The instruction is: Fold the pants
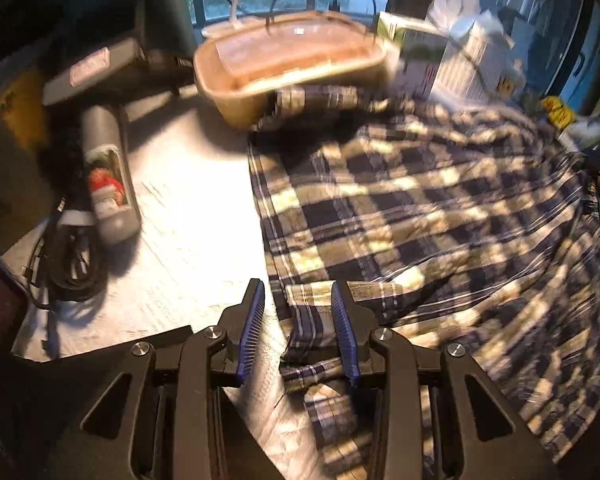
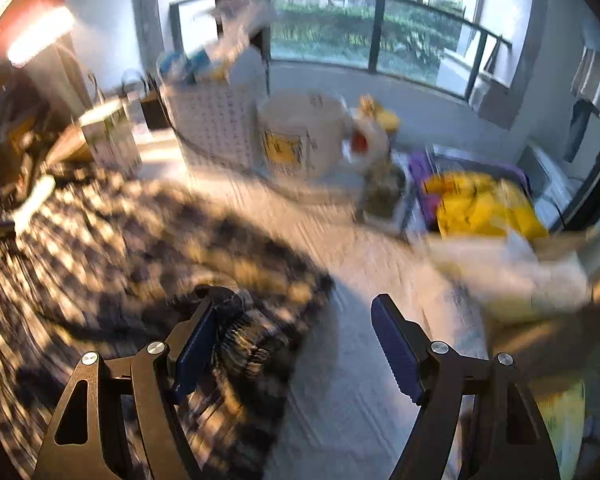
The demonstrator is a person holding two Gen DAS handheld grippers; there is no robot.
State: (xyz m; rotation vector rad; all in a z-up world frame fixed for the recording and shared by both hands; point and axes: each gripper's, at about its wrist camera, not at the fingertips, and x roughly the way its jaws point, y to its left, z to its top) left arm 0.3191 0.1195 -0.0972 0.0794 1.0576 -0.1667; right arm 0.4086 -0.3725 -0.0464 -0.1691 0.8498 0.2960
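Navy-and-cream plaid pants (image 1: 420,208) lie spread over the right part of a white table (image 1: 188,216). My left gripper (image 1: 300,296) is open at the pants' near left corner, with a folded bit of the hem between its blue pads, which do not touch it. In the blurred right wrist view the pants (image 2: 112,248) fill the left side. My right gripper (image 2: 292,308) is wide open over their right edge; its left finger sits over bunched cloth, its right finger over bare table.
A tan tub (image 1: 292,64), a grey case (image 1: 108,176), black cables (image 1: 72,256) and cartons (image 1: 424,56) crowd the table's far and left sides. A white bucket (image 2: 300,136), a patterned basket (image 2: 216,128) and yellow bags (image 2: 484,208) stand at the far right.
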